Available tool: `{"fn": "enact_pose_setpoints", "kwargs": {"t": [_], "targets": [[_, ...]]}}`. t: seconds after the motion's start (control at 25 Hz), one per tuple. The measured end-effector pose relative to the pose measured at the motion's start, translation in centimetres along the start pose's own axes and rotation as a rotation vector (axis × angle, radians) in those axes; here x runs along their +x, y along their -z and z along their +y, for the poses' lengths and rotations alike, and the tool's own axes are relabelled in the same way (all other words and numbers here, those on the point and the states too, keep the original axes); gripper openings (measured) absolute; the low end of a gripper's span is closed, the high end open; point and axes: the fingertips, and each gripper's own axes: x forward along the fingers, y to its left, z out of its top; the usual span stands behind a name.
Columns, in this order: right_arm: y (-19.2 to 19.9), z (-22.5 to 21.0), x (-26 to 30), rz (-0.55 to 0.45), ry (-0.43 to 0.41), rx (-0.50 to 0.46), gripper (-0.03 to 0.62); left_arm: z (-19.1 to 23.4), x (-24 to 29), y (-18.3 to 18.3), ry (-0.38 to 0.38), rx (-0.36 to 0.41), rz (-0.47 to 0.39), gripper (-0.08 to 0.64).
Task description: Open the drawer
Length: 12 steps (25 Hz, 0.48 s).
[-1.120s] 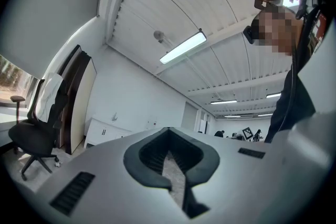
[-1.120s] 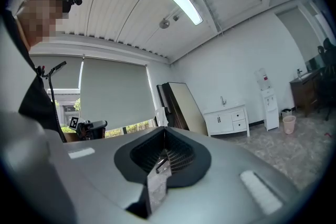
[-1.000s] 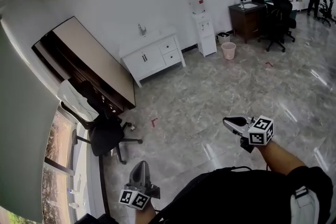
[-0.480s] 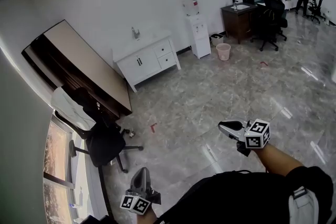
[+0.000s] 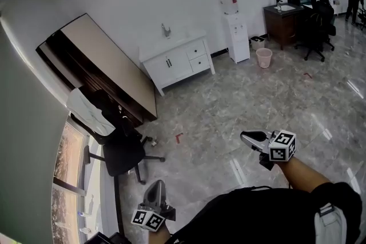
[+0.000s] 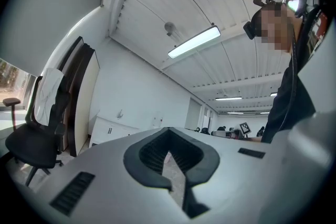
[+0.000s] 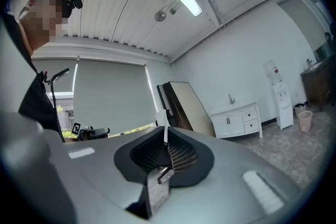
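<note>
A white cabinet [image 5: 177, 60] with two small drawers [image 5: 198, 56] on its right side stands against the far wall, all shut. It also shows in the right gripper view [image 7: 236, 119] and, small, in the left gripper view [image 6: 110, 128]. My left gripper [image 5: 155, 186] is low at the bottom of the head view, far from the cabinet, jaws together and empty. My right gripper [image 5: 246, 136] is held out over the marble floor, also shut and empty. In their own views both the left gripper [image 6: 168, 129] and the right gripper [image 7: 166, 134] point level into the room.
A black office chair [image 5: 123, 151] with a white cloth and a large brown board [image 5: 103, 74] stand at the left by the window [image 5: 68, 180]. A water dispenser [image 5: 235, 31], a pink bin [image 5: 263, 58] and a dark desk [image 5: 286, 20] with people lie right of the cabinet.
The head view swung left, then back right, so the cabinet now sits further right in it. Both grippers keep about the same places in the view and stay shut.
</note>
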Motion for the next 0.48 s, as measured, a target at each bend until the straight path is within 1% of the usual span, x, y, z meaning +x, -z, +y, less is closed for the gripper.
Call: {"fn": "enact_pose_setpoints", "kwargs": {"t": [0.16, 0.28, 0.48], "targets": [[-2.5, -5.2, 0.9, 0.006, -0.059, -0.02, 0.005, -1.3, 3.6, -0.4, -0.066, 0.02, -0.045, -0.009], [-4.5, -9.0, 1.0, 0.007, -0.097, -0.036, 0.005, -2.5, 6.8, 0.1, -0.106, 0.014, -0.066, -0.009], [-5.5, -14.4, 0.7, 0.027, -0.129, -0.038, 0.005, -4.7, 11.9, 1.4, -0.123, 0.01, -0.06, -0.008]]}}
